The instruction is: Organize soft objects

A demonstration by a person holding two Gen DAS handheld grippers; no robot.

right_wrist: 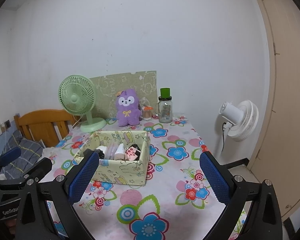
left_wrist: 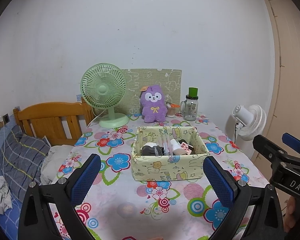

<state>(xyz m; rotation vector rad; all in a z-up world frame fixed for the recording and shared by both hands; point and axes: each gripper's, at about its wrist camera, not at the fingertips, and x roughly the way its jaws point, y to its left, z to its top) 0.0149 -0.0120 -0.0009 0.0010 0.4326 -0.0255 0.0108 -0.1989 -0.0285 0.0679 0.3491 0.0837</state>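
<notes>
A pale yellow cartoon-print fabric box (left_wrist: pixel 168 170) (right_wrist: pixel 120 173) stands mid-table on the flowered cloth. It holds several folded soft items (left_wrist: pixel 164 148) (right_wrist: pixel 120 152), dark, white and pink. A purple plush toy (left_wrist: pixel 154 105) (right_wrist: pixel 128 108) sits upright at the back of the table. My left gripper (left_wrist: pixel 152 178) is open and empty, above the table in front of the box. My right gripper (right_wrist: pixel 149 177) is open and empty, to the right of the left one; it shows at the right edge of the left wrist view (left_wrist: pixel 274 152).
A green desk fan (left_wrist: pixel 105 94) (right_wrist: pixel 80 102), a glass jar with a green lid (left_wrist: pixel 191 105) (right_wrist: pixel 165 107) and a small cup of sticks (left_wrist: pixel 171 110) stand along the back. A white fan (right_wrist: pixel 240 120) stands right of the table; a bed with pillow (left_wrist: pixel 20 158) lies left.
</notes>
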